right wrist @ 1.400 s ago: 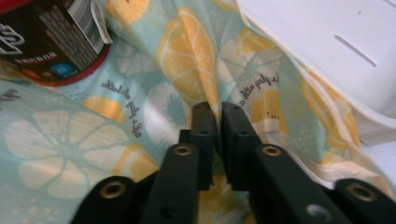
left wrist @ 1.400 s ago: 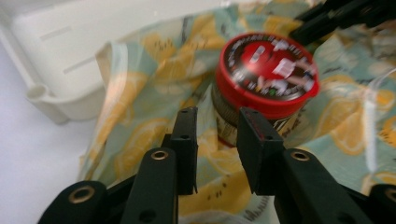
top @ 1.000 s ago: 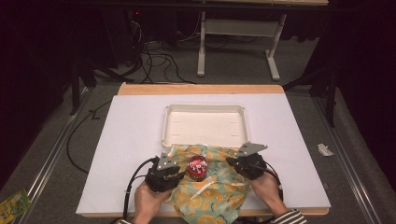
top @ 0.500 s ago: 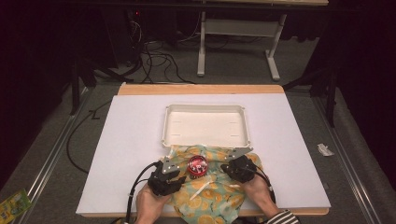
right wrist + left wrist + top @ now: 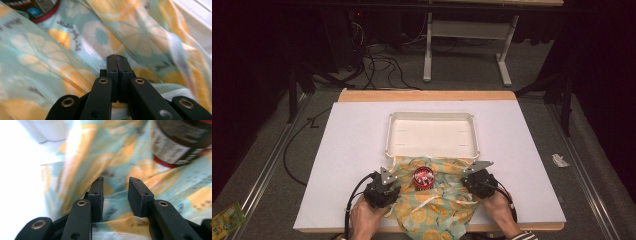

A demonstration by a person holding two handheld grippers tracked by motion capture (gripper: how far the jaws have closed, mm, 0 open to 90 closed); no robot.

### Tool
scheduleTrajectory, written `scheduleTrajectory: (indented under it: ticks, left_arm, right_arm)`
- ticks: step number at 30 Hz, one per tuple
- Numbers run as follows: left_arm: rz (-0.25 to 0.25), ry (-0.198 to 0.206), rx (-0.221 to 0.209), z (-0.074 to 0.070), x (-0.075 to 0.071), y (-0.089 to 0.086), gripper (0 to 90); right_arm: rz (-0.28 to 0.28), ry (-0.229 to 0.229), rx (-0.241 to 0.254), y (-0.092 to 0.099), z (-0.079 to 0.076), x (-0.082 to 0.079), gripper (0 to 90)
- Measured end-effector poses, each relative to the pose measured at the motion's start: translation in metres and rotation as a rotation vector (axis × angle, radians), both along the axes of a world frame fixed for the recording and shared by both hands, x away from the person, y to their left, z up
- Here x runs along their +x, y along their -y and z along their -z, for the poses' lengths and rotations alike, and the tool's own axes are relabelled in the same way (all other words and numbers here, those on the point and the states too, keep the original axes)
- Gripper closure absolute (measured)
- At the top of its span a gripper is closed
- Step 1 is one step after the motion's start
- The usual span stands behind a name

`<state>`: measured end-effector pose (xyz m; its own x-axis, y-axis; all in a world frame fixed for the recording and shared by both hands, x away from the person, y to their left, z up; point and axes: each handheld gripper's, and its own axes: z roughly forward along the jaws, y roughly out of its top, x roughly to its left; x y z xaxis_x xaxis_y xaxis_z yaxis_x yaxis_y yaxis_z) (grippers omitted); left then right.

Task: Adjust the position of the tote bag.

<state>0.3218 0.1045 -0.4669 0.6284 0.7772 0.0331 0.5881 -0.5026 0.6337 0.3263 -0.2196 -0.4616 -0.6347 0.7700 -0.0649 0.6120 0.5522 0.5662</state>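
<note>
Two grippers rest on the orange-print cloth (image 5: 437, 210): left gripper (image 5: 115, 195) half open over a fold, right gripper (image 5: 117, 65) pinched shut. Can (image 5: 423, 177) label unreadable.

The can's (image 5: 180, 142) label print is too blurred to read.

Lab or test workspace, dimly lit. White-covered table (image 5: 352, 150) with wooden edge stands on grey carpet floor (image 5: 592, 165); metal rails (image 5: 262, 170) run along the left. Loose cables (image 5: 377, 62) and a white desk frame (image 5: 467, 45) sit at the far side.
</note>
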Motion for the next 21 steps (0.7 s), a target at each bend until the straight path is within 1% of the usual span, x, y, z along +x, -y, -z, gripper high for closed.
scheduleTrajectory:
  ticks: [5, 7, 8, 9, 11, 15, 19, 21]
  left_arm:
    - [-0.041, 0.003, -0.003, 0.001, 0.005, -0.012, 67.6]
    - [-0.046, 0.011, 0.007, 0.001, 0.006, -0.014, 69.0]
    - [-0.049, 0.013, 0.007, 0.001, 0.007, -0.015, 70.1]
    - [-0.054, 0.015, 0.008, 0.001, 0.008, -0.016, 70.9]
    - [-0.062, 0.013, 0.0, 0.002, 0.011, -0.02, 72.5]
    - [-0.068, 0.016, -0.01, 0.003, 0.015, -0.024, 75.3]
    - [-0.066, 0.024, -0.016, 0.004, 0.019, -0.028, 77.5]
    - [-0.063, 0.03, -0.024, 0.004, 0.021, -0.031, 79.8]
  right_arm:
    - [0.035, 0.007, 0.011, 0.009, 0.001, -0.003, 90.0]
    - [0.043, 0.009, 0.009, 0.012, 0.001, -0.004, 90.0]
    - [0.042, 0.014, -0.001, 0.014, 0.001, -0.004, 90.0]
    - [0.05, 0.016, 0.001, 0.015, 0.001, -0.005, 90.0]
    - [0.067, 0.022, -0.002, 0.019, 0.001, -0.005, 90.0]
    - [0.094, 0.017, 0.024, 0.028, 0.002, -0.006, 90.0]
    - [0.104, 0.027, 0.021, 0.029, 0.002, -0.006, 90.0]
    - [0.099, 0.037, 0.017, 0.029, 0.003, -0.006, 90.0]
